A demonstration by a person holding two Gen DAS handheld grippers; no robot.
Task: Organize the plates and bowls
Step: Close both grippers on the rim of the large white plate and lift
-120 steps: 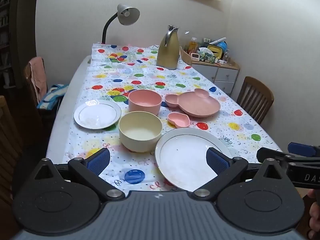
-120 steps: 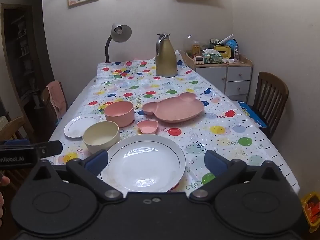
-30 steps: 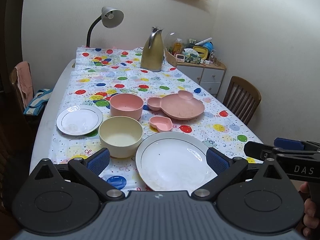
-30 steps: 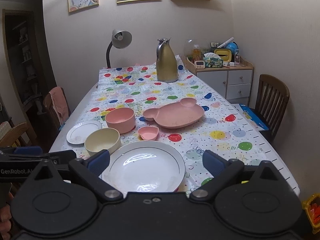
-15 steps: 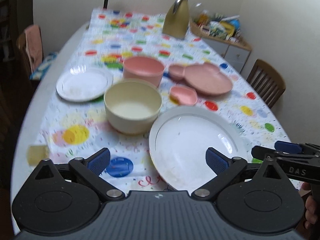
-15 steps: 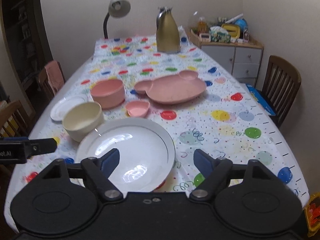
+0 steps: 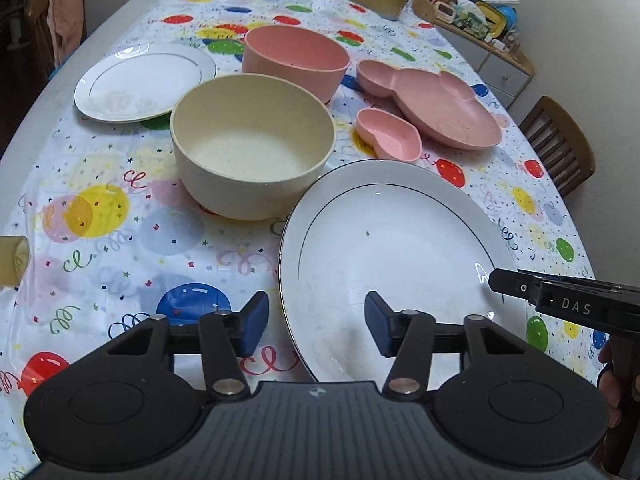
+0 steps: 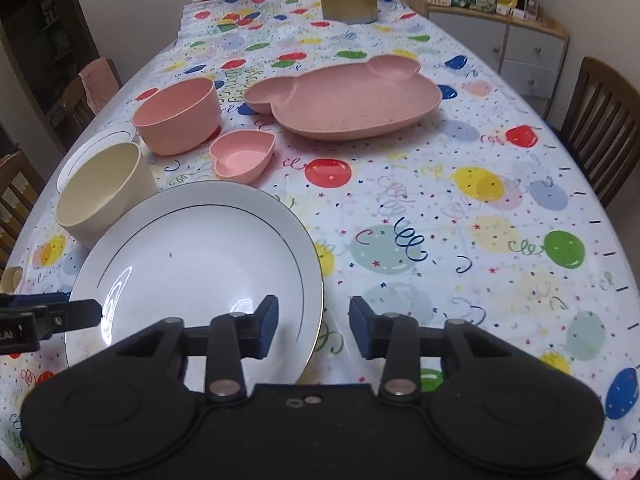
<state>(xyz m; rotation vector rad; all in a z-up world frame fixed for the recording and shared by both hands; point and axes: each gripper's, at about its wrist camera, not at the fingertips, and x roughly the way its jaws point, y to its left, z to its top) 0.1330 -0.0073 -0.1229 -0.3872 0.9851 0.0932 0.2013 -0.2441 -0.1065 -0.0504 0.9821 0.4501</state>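
Left gripper (image 7: 316,322): jaws apart, straddling the near-left rim of the large white plate (image 7: 400,248), lower centre of frame. Right gripper (image 8: 313,327): jaws apart, straddling the plate's right rim. Cream bowl (image 7: 252,140) sits at the plate's upper left; pink bowl (image 7: 294,60) behind it.

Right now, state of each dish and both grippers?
large white plate: empty, flat, rim between both grippers' jaws
cream bowl: upright, empty
pink bowl: upright, empty
heart dish: empty
bear plate: empty
small white plate: empty
left gripper: open
right gripper: open
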